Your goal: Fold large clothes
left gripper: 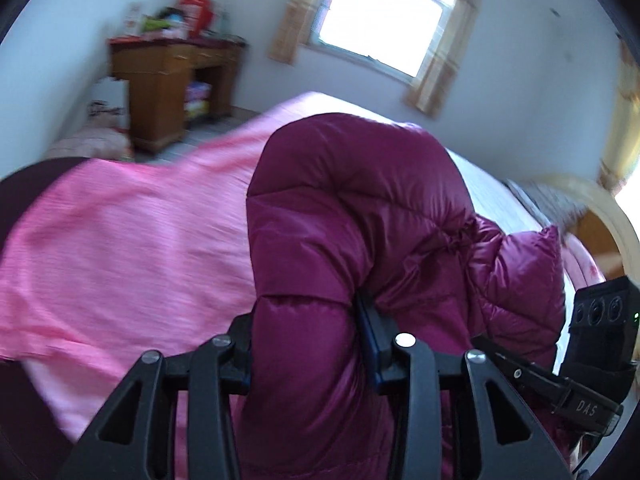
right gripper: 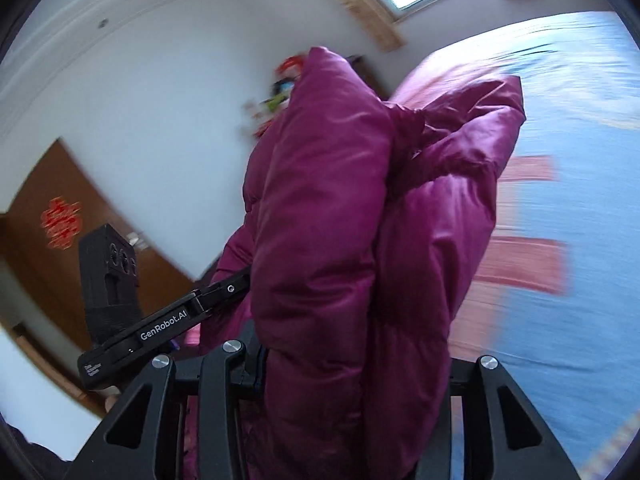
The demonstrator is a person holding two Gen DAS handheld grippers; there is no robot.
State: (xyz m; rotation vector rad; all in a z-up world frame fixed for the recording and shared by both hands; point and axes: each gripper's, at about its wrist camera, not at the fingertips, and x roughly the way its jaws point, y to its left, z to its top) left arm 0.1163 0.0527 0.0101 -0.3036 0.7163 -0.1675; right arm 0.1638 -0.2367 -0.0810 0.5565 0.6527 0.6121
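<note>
Bedroom, white walls; window (left gripper: 386,20) with pale wooden frame on the far wall. Bed (left gripper: 120,232) fills the middle ground, covered on the left by a pink sheet, which in the right wrist view gives way to a blue cover (right gripper: 580,200) with reddish bands. Wooden cabinet (left gripper: 172,92) far left against the wall, its top piled with blurred coloured items; contents not legible. Brown wooden door (right gripper: 52,264) with a red paper ornament, seen at left in the right wrist view. Item of the task: one magenta quilted down jacket (left gripper: 352,208), bulky, bunched and lifted clear above the bed, held between both tools. Left gripper (left gripper: 306,340): jaws clenched on a thick padded fold of the jacket, fabric bulging up and over between them. Right gripper (right gripper: 352,360): jaws likewise grasping a padded fold, the jacket rising tall and upright straight ahead of the camera and drooping right toward the bed. Each tool is visible in the other's view, just beside the jacket: the right one at the near right edge of the left wrist view, the left one at the near left of the right wrist view. Background motion-blurred in both views.
</note>
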